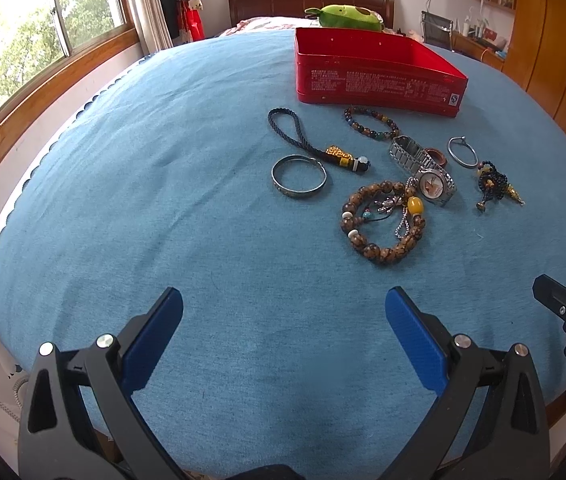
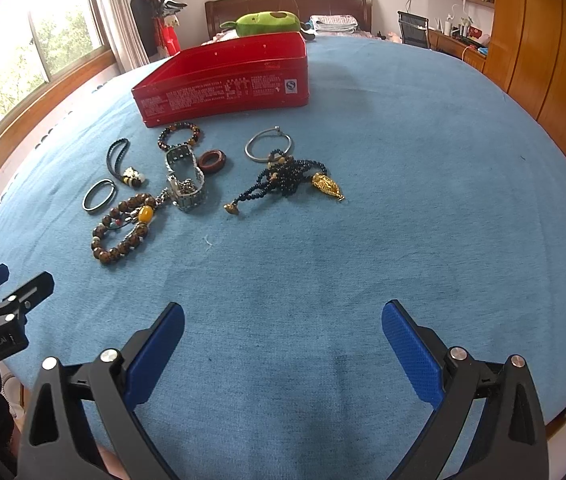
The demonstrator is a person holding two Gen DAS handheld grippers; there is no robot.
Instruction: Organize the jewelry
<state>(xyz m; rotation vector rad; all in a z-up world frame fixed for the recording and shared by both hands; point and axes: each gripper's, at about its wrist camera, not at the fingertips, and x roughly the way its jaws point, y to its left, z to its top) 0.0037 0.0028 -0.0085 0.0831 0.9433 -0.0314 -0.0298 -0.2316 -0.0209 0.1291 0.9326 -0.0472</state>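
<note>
Blue-padded left gripper (image 1: 283,312) jaws wide apart, holding nothing, right gripper (image 2: 283,324) likewise, jewelry beside red tin (image 2: 223,80)

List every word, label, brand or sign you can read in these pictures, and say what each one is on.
"GenRobot.AI": on the body of the left gripper, seen from the right wrist.
"DA", cut off by the picture's edge: on the body of the right gripper, seen from the left wrist.
"S" in a white square mark: on the side of the red tin box.
Rows of small pale print on that side: too small to read.
Watch dial: unreadable.
</note>
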